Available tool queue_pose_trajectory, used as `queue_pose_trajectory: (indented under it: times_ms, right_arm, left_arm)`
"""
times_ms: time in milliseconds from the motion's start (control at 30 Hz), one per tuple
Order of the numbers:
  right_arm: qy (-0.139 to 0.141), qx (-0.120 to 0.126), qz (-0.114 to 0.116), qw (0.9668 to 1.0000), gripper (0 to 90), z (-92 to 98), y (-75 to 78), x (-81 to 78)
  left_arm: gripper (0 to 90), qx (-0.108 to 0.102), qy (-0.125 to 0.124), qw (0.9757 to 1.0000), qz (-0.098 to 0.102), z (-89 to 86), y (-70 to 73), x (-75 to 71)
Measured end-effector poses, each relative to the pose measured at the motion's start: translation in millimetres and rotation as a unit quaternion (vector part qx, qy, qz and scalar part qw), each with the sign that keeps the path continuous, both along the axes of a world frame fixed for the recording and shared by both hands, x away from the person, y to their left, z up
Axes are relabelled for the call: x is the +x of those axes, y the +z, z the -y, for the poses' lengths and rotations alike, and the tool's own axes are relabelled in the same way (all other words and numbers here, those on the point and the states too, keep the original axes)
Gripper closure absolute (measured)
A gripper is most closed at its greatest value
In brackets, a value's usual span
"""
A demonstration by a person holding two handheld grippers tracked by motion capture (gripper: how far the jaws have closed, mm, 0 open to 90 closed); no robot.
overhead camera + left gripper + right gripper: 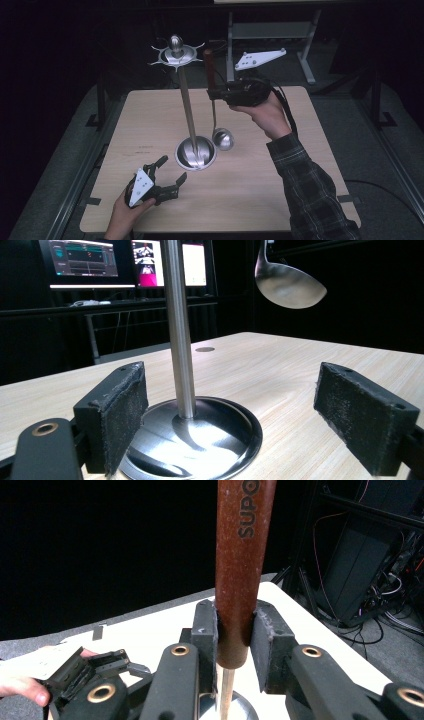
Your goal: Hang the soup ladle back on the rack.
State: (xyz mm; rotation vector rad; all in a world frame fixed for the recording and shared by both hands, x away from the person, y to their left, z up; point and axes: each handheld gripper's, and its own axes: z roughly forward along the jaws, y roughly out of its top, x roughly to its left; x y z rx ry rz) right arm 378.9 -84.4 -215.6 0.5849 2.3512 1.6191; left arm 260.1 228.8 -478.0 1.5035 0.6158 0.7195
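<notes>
Right now your right gripper is raised above the far half of the wooden table, its jaws clamped on the reddish-brown handle of a ladle. That handle stands upright between the pads, with its thin metal shank dropping straight down, so the bowl hangs above the tabletop just right of the stand's base. From your left gripper view the bowl hangs in the air, clear of the wood. The utensil stand sits near the table's middle, a slim metal pole rising from the round dished base to a spiked ring and knob at the top. Your left gripper rests low at the near left of the table, jaws spread wide and holding nothing, aimed at the pole and the base just ahead of the pads.
</notes>
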Motion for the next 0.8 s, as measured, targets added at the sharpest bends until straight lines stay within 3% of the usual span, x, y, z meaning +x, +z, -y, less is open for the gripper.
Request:
queue_pose_trajectory:
  times_ms: [367,800]
  right_arm:
    - [0.003,-0.006,-0.007,1.0,73.4,-10.9,-5.7,10.5]
    - [0.004,-0.012,0.004,0.9999,71.5,-19.0,-8.8,14.5]
  left_arm:
    - [13.3,0.004,-0.002,1.0,0.0,0.1,-0.3,-0.7]
    - [13.3,0.007,-0.003,1.0,0.001,0.1,-0.1,-0.7]
